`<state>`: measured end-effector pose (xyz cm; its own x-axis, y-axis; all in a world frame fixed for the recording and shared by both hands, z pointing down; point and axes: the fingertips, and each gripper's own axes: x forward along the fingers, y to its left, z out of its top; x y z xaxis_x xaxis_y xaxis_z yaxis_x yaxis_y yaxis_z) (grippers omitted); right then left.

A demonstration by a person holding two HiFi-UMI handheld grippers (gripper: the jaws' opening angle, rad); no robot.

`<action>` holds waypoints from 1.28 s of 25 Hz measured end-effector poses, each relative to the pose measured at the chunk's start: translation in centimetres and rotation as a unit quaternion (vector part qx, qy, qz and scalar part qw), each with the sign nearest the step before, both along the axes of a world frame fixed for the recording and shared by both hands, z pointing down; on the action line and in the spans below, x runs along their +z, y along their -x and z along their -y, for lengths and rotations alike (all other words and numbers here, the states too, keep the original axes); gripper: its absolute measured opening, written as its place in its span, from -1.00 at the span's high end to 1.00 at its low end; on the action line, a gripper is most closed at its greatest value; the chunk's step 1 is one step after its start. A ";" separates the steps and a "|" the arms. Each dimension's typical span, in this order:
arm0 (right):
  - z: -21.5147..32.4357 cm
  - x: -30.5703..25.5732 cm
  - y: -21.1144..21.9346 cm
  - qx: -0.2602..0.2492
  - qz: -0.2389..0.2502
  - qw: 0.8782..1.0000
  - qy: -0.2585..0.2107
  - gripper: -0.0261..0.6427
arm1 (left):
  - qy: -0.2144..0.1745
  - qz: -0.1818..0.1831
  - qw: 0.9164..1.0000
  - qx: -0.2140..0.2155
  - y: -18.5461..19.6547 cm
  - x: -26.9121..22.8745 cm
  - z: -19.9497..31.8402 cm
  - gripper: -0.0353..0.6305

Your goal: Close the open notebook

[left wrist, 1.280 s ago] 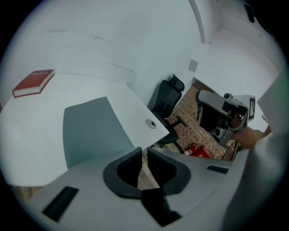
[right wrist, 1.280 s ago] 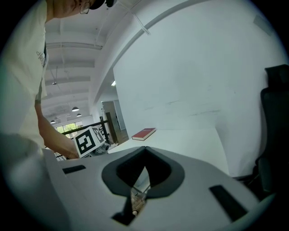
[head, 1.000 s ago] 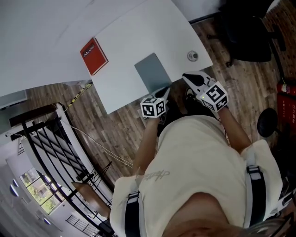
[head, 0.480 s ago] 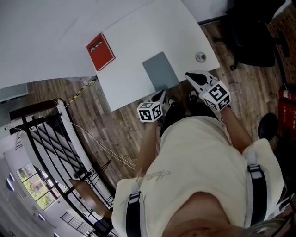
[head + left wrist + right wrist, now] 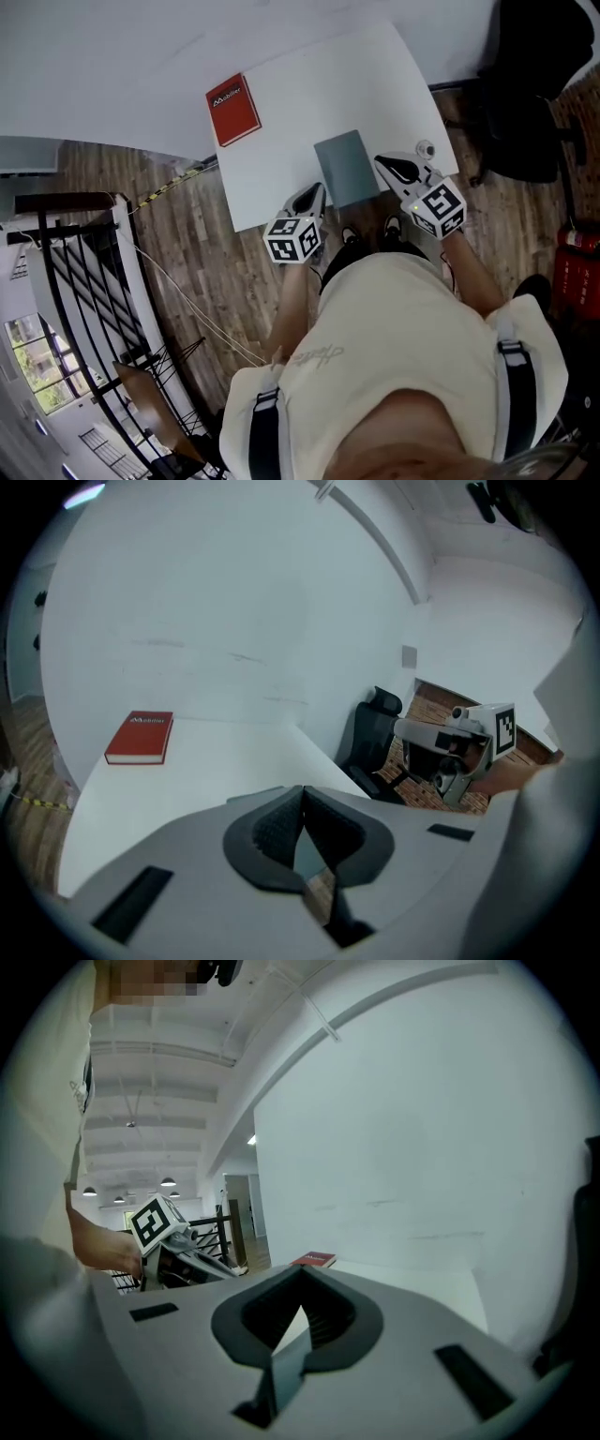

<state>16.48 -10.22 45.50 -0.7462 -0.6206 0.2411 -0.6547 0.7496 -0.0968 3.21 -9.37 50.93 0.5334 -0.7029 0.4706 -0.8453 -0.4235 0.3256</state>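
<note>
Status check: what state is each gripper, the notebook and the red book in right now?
Left gripper: shut, nothing between the jaws.
Right gripper: shut, nothing between the jaws.
Grey notebook: flat at the table near edge, only a grey cover showing, looks closed.
Red book: closed, flat on the table.

Notebook (image 5: 345, 169): a flat grey slab from the head view; open or shut, cannot tell. Cannot tell whether the tips of the left gripper (image 5: 317, 191) and right gripper (image 5: 382, 165) touch its edges. In both gripper views the grippers' own bodies hide it, save a grey sliver in the slot between the jaws. Red book (image 5: 233, 109): cover print too small to read. Small round object (image 5: 425, 148) near table corner: unidentifiable. Black chair (image 5: 534, 84): cut off by the top and right edges.
</note>
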 end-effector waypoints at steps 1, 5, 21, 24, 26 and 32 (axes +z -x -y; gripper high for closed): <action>0.3 -0.6 0.3 0.002 0.000 1.000 -0.004 0.90 | -0.013 0.002 1.000 -0.004 0.4 -1.1 0.3 0.84; 2.0 -3.1 1.0 0.001 0.007 1.000 -0.022 0.90 | -0.078 0.011 0.997 -0.024 1.9 -5.8 2.1 0.84; 6.2 -11.0 -0.5 0.027 0.007 0.993 -0.117 0.90 | -0.202 0.023 0.978 -0.040 5.4 -15.9 7.0 0.84; 6.5 -12.9 -0.4 0.030 0.075 0.991 -0.104 0.90 | -0.236 0.079 0.967 -0.057 6.4 -17.8 7.8 0.84; 6.4 -13.9 -0.1 0.027 0.082 0.990 -0.109 0.90 | -0.250 0.086 0.963 -0.060 6.5 -19.0 7.9 0.84; 6.1 -16.9 1.4 0.022 0.045 0.985 -0.167 0.90 | -0.274 0.088 0.956 -0.053 6.8 -21.0 8.3 0.84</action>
